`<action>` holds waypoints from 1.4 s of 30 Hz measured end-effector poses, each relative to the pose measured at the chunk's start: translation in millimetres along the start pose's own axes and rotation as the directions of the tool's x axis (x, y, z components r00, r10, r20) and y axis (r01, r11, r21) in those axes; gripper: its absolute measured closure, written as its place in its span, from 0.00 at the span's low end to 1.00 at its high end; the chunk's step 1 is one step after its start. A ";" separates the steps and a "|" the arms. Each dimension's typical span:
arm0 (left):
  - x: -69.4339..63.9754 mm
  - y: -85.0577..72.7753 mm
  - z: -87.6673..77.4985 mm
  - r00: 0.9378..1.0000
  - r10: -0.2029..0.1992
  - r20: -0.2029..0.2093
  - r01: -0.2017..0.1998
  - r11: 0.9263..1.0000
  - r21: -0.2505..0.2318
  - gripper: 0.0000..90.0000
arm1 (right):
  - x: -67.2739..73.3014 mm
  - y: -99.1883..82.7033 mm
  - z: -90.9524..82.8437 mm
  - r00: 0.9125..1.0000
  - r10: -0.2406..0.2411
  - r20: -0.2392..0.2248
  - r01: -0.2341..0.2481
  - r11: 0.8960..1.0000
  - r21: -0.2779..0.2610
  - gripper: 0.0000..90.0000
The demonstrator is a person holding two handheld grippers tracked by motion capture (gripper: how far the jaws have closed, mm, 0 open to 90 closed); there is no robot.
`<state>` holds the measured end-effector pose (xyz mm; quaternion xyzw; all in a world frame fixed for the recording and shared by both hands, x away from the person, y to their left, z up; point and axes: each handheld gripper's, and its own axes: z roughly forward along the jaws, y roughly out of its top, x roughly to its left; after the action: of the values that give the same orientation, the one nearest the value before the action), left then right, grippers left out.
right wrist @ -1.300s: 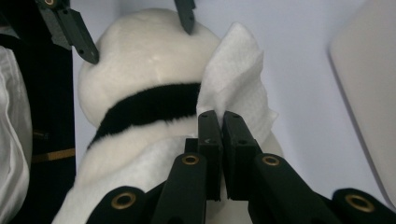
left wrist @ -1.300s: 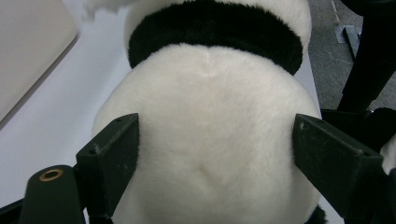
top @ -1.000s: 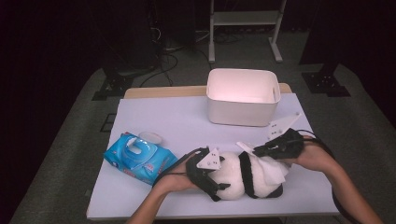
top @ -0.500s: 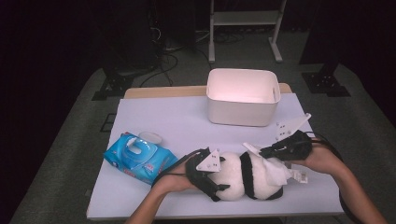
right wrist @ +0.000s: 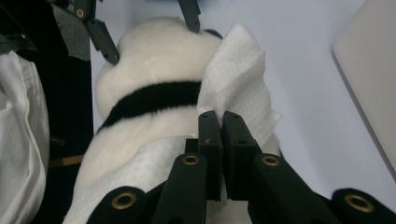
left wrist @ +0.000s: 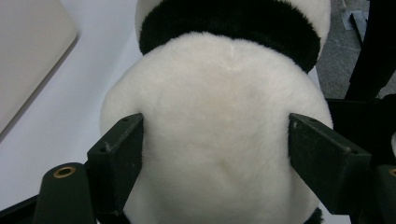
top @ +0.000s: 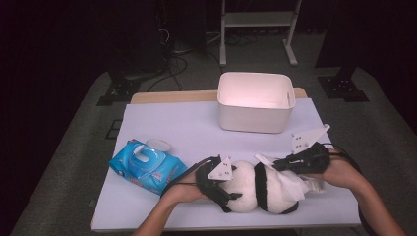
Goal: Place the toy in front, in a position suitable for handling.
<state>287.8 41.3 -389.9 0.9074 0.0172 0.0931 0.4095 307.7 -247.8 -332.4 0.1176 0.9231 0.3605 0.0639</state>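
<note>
A black-and-white plush panda (top: 260, 189) lies on its side near the white table's front edge. My left gripper (top: 235, 187) has the panda's white head (left wrist: 219, 116) between its jaws. The jaws have just been closing, and both pads (left wrist: 116, 154) press into the fur. My right gripper (top: 275, 164) reaches over the panda's body from the right. It (right wrist: 218, 119) is shut on a white wipe (right wrist: 238, 70), which lies against the fur beside the black band. More of the wipe (top: 302, 187) drapes over the panda's right end.
A white tub (top: 255, 101) stands at the back of the table, beyond the panda. A blue pack of wipes (top: 147, 167) with its lid flipped open lies left of my left hand. The table's front edge (top: 221, 227) runs just below the panda.
My right gripper has slid a little to the right and nearer with the wipe across the panda's body. The left hand and the panda have stayed put.
</note>
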 end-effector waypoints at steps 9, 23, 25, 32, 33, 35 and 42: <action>-0.6 -4.0 -1.1 1.000 0.003 0.005 -0.003 1.000 -0.011 0.23 | -7.4 17.1 21.2 1.000 -0.018 -0.013 0.018 1.000 0.017 0.96; -0.4 -3.4 -0.3 1.000 -0.009 0.005 0.009 1.000 -0.012 0.23 | 3.8 -22.9 -19.0 0.998 0.045 0.046 -0.043 0.998 -0.050 0.96; 0.4 -3.7 0.0 1.000 -0.016 0.005 0.016 1.000 -0.014 0.23 | 11.5 -25.7 -22.9 0.998 0.034 0.049 -0.031 0.998 -0.063 0.96; 2.2 -2.9 1.7 0.999 -0.037 -0.006 0.037 0.999 -0.017 0.23 | 27.8 -24.1 -18.7 0.999 0.001 0.043 0.002 0.998 -0.069 0.96; 2.3 -3.0 1.4 0.999 -0.033 -0.006 0.033 0.999 -0.013 0.23 | 29.3 -23.8 -17.8 0.999 -0.005 0.043 0.008 0.997 -0.071 0.96; 2.6 -3.1 1.2 0.999 -0.037 -0.009 0.037 0.999 -0.015 0.23 | 31.3 -25.3 -18.3 0.999 -0.004 0.048 0.008 0.997 -0.079 0.96; 5.5 -4.2 1.9 0.998 -0.067 -0.007 0.067 0.997 -0.031 0.23 | 35.7 -42.7 -25.4 0.998 0.029 0.049 -0.023 0.993 -0.116 0.96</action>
<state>293.8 43.2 -393.4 0.8996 0.0479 0.0831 0.4261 260.8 -285.3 -344.1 0.1349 0.8971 0.4111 0.0892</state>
